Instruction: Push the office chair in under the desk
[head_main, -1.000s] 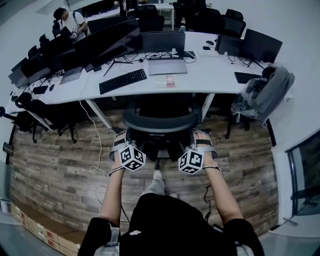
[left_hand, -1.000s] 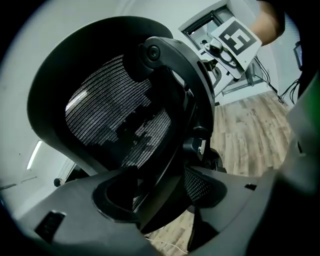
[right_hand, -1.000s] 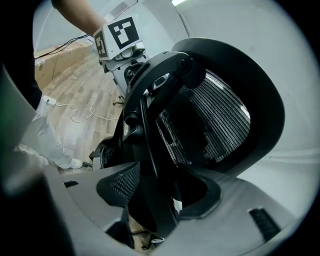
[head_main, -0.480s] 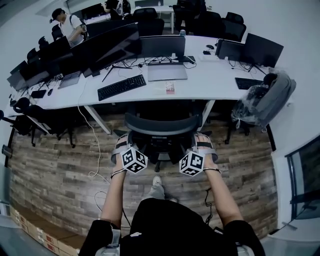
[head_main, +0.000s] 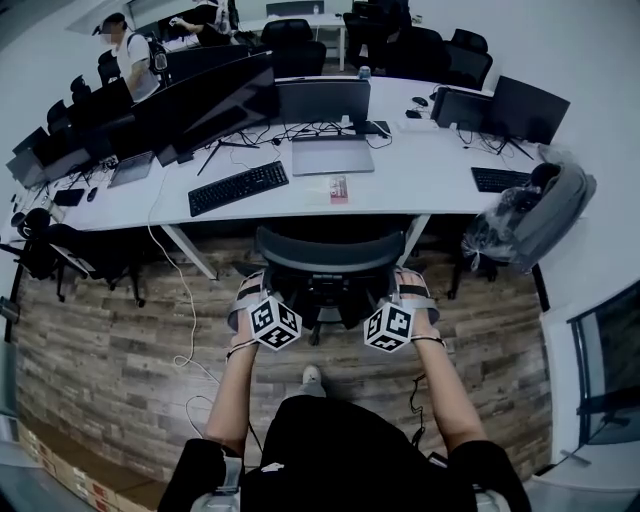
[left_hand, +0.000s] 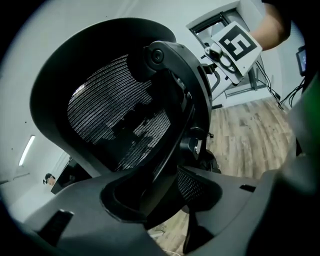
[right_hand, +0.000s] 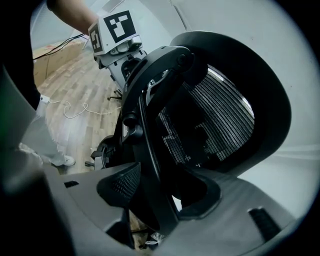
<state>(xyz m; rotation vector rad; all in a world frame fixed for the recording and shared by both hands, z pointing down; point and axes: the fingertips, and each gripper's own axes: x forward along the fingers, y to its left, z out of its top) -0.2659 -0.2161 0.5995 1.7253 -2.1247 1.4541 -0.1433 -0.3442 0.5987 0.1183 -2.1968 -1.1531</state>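
A black mesh office chair stands at the white desk, its seat partly beneath the desktop edge. My left gripper is at the backrest's left edge, and my right gripper is at its right edge. In the left gripper view the backrest frame runs between the jaws of the left gripper; they have just been closing and now press on it. In the right gripper view the backrest frame passes between the jaws of the right gripper, which stand wide with a light gap beside the frame.
On the desk are a keyboard, a laptop and monitors. Slanted desk legs flank the chair. A second chair with a grey jacket stands at the right, more chairs at the left. A white cable lies on the wood floor.
The chair and both grippers have moved forward toward the desk, and the seat sits further beneath the desktop. The person has stepped forward with them.
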